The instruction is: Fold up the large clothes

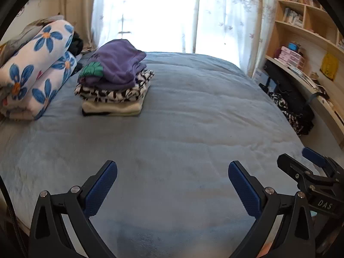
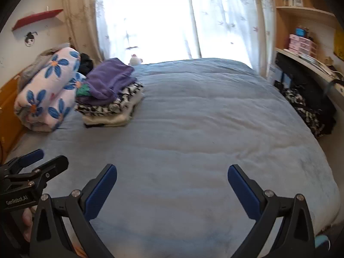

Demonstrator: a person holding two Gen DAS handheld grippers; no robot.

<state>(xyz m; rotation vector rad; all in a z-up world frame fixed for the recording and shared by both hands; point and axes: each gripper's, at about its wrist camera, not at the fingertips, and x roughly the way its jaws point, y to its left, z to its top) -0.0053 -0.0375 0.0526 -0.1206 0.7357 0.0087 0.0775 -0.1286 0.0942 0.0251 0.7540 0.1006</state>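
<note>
The left gripper [image 1: 172, 175], black-framed with blue ribbed pads, hung over the near part of the bed with its jaws spread wide and nothing between them; the right gripper [image 2: 172, 179], of the same build, was likewise spread and empty, close beside it at much the same height. This attitude was judged to suit a pause between garments, neither tool being committed to any cloth. The work surface, a soft pale-blue fleece bed cover [image 1: 193, 111], lay broad and bare in front of both tools, presumably kept free for spreading the next item. The task's goods, a stack of folded clothes [image 1: 115, 79] topped by a purple garment over black-and-white patterned and cream layers, stood at the far left, just beside a rolled white quilt with blue flowers [image 1: 36, 68]. A dark heap of black-and-white clothing [image 1: 294, 111] lay off the bed's right edge, under a wooden shelf unit [image 1: 305, 21]; whether it awaited folding could not be told. Sheer curtains [image 1: 225, 17] screened a bright window beyond.
</note>
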